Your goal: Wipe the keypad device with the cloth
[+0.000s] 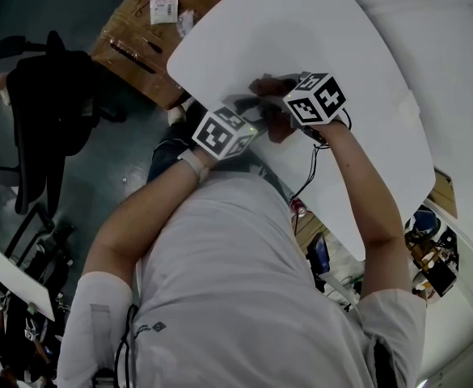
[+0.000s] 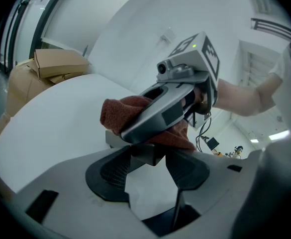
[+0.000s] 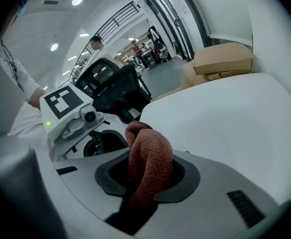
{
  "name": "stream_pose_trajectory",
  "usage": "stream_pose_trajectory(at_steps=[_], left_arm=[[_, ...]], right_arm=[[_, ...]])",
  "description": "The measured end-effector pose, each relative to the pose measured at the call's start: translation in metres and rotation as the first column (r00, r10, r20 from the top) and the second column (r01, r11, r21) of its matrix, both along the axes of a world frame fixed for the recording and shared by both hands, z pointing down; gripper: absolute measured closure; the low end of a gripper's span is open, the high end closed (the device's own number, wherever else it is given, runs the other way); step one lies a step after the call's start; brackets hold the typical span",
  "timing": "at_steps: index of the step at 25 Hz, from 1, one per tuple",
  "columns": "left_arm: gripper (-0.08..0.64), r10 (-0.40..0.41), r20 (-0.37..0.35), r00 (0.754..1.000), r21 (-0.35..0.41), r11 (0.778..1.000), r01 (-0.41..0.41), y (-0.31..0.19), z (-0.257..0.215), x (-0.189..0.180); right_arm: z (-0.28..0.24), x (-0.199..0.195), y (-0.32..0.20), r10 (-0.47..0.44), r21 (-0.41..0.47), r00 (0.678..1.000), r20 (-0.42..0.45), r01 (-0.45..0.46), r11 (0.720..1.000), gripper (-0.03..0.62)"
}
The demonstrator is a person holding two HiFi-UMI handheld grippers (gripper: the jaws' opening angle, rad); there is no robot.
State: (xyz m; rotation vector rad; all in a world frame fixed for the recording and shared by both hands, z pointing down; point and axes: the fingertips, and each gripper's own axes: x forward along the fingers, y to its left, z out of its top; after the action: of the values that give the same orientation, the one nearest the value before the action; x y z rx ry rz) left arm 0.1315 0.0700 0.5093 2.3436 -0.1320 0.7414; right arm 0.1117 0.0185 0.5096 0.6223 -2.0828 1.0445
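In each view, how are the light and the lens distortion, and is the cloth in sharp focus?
Head view: dim, only the white table is bright, the floor nearly black. Left gripper view: strong fisheye curving, dark corners, the cloth sharp. Right gripper view: same curving, ceiling lamps glare, the cloth sharp too.

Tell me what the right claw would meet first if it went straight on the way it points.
Probably the keypad device: the right claw is clamped on the cloth, and the left gripper view shows that wad lying against the grey device. Depth is unclear.
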Motion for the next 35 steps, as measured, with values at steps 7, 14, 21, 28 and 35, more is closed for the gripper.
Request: stream_pose_trajectory(at_steps=[7,14,21,28,35], left_arm=[[0.341,-0.002,-0.002,1.000,-0.006,1.000,0.002,0.000,0.000,0.000],[0.341,0.003,-0.001,1.000,-0.006,1.000,-0.003,0.001,0.000,0.000],[0.341,0.003,0.006,1.000,-0.001,1.000,-0.003,0.001,-0.002,0.001],[0.341,-0.009,0.010,1.000,-0.015,1.000,0.009,0.002,-0.001,0.000],[0.341,-0.005,0.020,1.000,0.003,1.000,0.005,0.000,0.001,-0.002]], right_arm=[[0.022,0.005,-0.018,0.044,0.022,0.996,-0.078,-0.043,0.999,0.492],[0.044,0.011,-0.039,0.011,0.014,0.986,-0.167,-0.009,1.000,0.492],[0.057,0.015,-0.049,-0.028,-0.017,0.981,-0.190,0.025,1.000,0.492],[0.065,0.026,-0.058,-0.009,-0.034,0.988,-0.156,0.003,0.999,0.492],[0.069,0.061,-0.056,0.059,-0.035,0.979,-0.197,-0.067,0.997,0.491]])
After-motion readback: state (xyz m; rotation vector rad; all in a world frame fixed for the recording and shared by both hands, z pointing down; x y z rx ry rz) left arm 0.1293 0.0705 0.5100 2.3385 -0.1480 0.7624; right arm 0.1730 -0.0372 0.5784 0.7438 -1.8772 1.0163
